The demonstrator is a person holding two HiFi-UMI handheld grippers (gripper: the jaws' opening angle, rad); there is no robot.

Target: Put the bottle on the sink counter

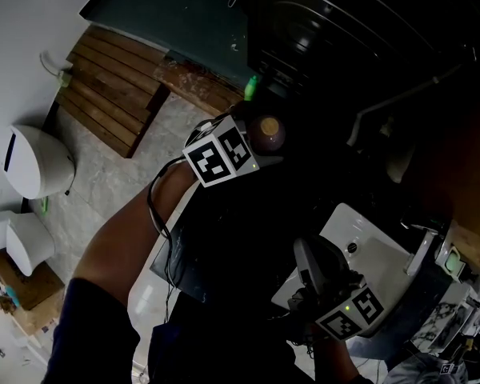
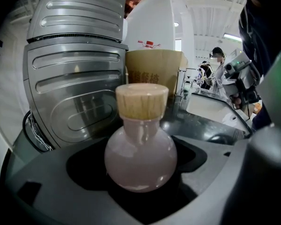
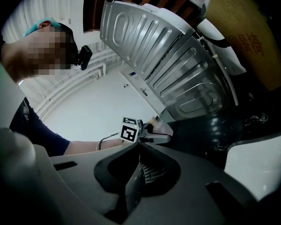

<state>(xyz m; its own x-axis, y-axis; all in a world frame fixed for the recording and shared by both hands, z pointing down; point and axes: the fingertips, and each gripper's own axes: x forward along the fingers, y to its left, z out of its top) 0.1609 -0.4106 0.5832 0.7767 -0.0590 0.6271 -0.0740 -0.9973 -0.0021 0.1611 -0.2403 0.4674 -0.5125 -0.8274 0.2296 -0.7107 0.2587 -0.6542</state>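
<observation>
The bottle is a small round-bellied flask with a short neck and a wide cork stopper. The left gripper is clamped on its belly, one jaw on each side, and holds it upright. It sits over the dark sink counter, toward the counter's far edge and away from the white sink basin. No view shows whether its base touches the counter. The body looks like glass, smooth and curved, so it is probably slippery, rigid and breakable. It is likely light for its size, though the weight sits low. The widest part of the belly, where the jaws already sit, seems the safest hold. The neck is narrow, and the cork might pull loose. The inside reads as a cloudy pale pink up to the neck, but whether that is liquid or tinted glass cannot be told. The basin shows only its drain hole. A tan box stands behind the bottle at the back of the counter, beside a ribbed metal panel, and its contents are hidden. The right gripper hangs near the basin's front edge with its jaws together and nothing between them.
</observation>
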